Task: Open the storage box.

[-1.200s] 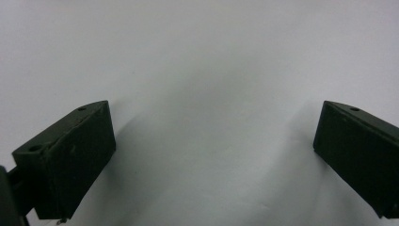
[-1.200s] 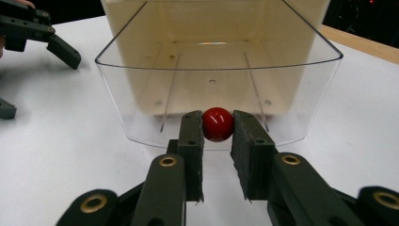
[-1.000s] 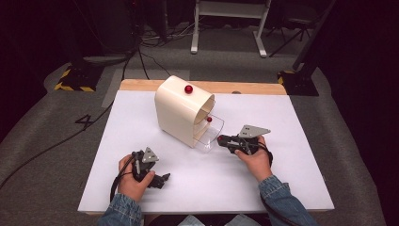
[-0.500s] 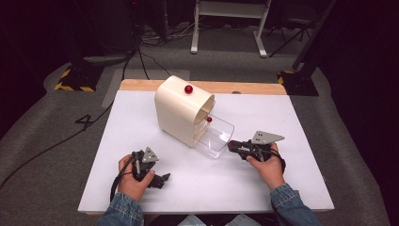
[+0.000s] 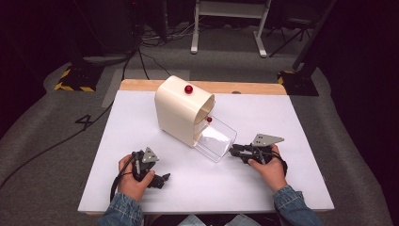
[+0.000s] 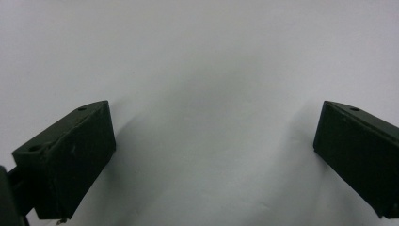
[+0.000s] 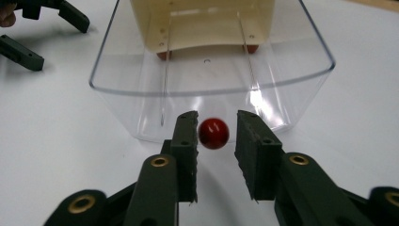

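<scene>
Denim sleeves; black claws, brass rivets, grey triangular plate, black cables.

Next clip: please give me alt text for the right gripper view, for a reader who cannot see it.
The right gripper points its two black jaws at a small red knob on the front of a clear plastic drawer, the jaws slightly apart on either side of the knob. The drawer is pulled out from a cream cabinet on a white table.

A cream, round-topped plastic box stands on the white worktop, 1 red knob on top. Its clear plastic drawer is pulled out, with 1 small red ball handle on its front.
</scene>
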### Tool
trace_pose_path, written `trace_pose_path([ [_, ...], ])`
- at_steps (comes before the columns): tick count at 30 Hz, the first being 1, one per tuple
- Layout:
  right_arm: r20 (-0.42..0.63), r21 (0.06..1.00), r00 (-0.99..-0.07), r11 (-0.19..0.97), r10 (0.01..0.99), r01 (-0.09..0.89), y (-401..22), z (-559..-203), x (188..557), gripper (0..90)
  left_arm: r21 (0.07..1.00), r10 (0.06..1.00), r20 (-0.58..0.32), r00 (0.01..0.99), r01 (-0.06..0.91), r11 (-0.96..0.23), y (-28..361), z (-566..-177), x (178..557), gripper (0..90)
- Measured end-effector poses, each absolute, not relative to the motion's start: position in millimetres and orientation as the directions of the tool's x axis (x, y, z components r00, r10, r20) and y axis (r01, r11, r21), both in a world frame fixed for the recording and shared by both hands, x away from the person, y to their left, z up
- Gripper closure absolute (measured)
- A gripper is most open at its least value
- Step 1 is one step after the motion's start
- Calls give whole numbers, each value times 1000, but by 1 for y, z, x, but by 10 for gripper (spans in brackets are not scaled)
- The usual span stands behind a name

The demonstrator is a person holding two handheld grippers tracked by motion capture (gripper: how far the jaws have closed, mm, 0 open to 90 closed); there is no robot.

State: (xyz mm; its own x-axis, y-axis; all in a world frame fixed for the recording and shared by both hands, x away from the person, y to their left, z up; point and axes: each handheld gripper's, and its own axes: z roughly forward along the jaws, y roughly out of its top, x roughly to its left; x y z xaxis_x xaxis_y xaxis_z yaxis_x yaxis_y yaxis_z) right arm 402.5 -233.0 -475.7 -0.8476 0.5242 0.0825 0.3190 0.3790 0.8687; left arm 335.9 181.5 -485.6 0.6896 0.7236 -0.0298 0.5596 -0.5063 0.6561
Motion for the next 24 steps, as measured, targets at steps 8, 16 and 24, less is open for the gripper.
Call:
trace_pose_path([
  [8,90,878,-840,356,535,320,-243,-468,400,635,656,724,-30,690,559,-506,182,-486,336,0],
  [16,35,888,-841,369,540,274,-243,-428,398,563,656,723,-30,690,560,-507,182,-486,336,0],
  [24,30,910,-855,339,518,237,-232,-388,401,554,657,724,-29,690,559,-506,182,-486,336,0],
])
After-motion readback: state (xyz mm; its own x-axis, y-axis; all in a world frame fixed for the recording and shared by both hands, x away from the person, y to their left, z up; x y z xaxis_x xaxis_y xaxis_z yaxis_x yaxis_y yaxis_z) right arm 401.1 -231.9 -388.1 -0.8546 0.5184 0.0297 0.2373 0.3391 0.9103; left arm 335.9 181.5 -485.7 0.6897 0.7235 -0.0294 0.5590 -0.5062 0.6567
